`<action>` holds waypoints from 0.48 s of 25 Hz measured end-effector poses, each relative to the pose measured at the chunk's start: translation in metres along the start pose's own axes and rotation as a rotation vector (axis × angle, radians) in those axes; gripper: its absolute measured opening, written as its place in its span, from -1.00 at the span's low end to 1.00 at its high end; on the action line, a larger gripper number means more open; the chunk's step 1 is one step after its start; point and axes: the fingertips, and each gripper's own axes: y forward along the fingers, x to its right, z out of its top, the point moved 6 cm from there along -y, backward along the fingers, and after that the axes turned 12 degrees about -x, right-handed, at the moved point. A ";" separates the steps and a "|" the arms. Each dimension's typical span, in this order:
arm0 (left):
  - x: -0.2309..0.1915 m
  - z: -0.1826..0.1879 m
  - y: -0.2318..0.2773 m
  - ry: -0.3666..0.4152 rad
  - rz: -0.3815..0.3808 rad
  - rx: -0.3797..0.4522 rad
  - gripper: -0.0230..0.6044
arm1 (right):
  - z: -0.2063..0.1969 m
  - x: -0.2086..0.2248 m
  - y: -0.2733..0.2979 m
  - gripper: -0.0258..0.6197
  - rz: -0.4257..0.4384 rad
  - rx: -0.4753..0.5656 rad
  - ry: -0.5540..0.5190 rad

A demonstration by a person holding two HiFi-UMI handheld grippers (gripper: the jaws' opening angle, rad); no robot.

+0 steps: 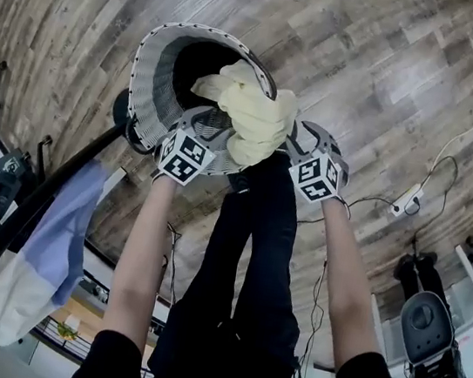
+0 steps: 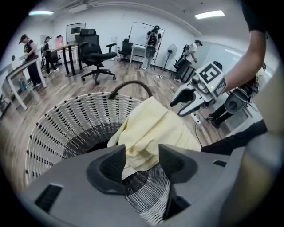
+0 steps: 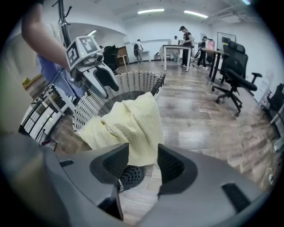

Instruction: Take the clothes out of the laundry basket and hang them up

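A pale yellow cloth (image 1: 252, 116) lies bunched over the near rim of the white woven laundry basket (image 1: 155, 84). Both grippers point down at it from either side. My left gripper (image 2: 142, 162) stands open; a fold of the yellow cloth (image 2: 151, 133) reaches between its tips above the basket (image 2: 62, 128) without being pinched. My right gripper (image 3: 143, 163) is open too, and the cloth (image 3: 133, 124) hangs just beyond its jaws in front of the basket (image 3: 128, 86). In the head view the left gripper (image 1: 210, 131) and the right gripper (image 1: 301, 141) flank the cloth.
A dark rack pole (image 1: 41, 199) at the left carries a blue and white garment (image 1: 51, 253). My dark-trousered legs (image 1: 253, 257) stand right behind the basket. A power strip with cables (image 1: 406, 200) lies on the wood floor at the right. Office chairs, desks and people stand farther off.
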 end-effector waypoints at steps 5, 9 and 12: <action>-0.005 -0.003 0.024 0.071 0.016 -0.040 -0.16 | 0.006 0.001 0.012 -0.23 -0.022 0.014 -0.082; -0.012 -0.005 0.041 0.132 0.053 -0.066 -0.12 | 0.017 -0.005 0.021 -0.23 -0.086 0.015 -0.259; -0.013 -0.007 0.056 0.119 0.049 -0.055 -0.11 | 0.024 -0.007 0.030 -0.29 -0.033 0.032 -0.250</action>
